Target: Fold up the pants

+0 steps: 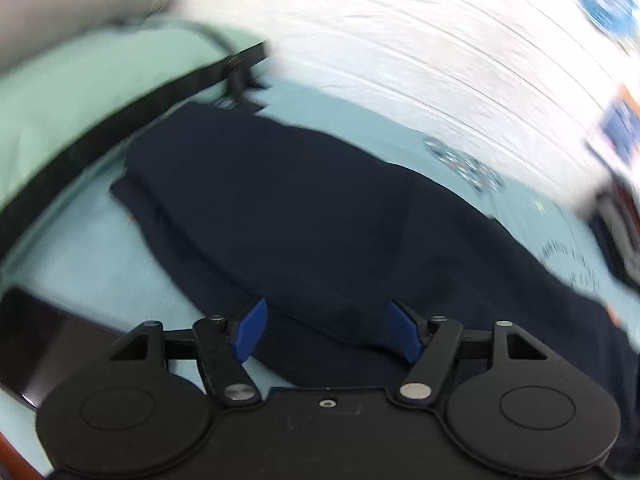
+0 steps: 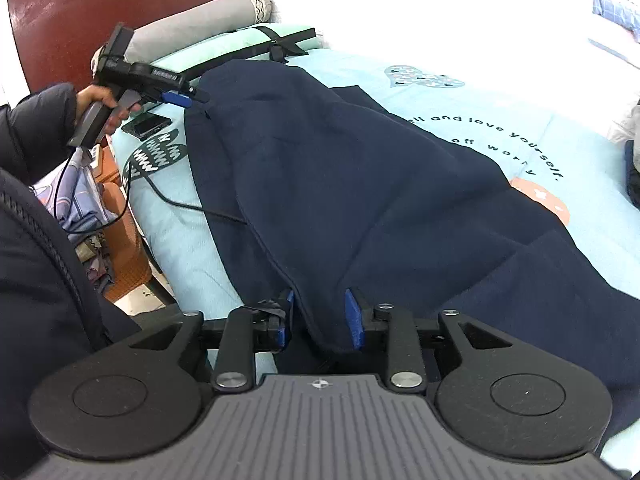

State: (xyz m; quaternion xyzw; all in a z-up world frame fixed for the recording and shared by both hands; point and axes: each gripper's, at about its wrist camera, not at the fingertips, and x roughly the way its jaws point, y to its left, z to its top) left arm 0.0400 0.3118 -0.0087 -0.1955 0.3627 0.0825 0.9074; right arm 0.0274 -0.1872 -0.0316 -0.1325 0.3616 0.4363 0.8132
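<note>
Navy pants [image 2: 360, 184] spread lengthwise on bed [image 2: 500, 120], partly folded.
Left wrist view, blurred: left gripper [image 1: 328, 328] jaws released, straddling a folded pants edge, nothing pinched. Right wrist view: right gripper [image 2: 320, 316] jaws apart around the near hem, unclenched, likely poised to lift it; left gripper at the far end.

Navy pants [image 2: 360, 168] on lt-blue sheet [image 2: 500, 96] w/ black lettering; claws' pads [image 2: 354, 320] blue.

Both hand-held grippers, left [image 1: 326, 330] and right [image 2: 320, 318], jaws apart.
</note>
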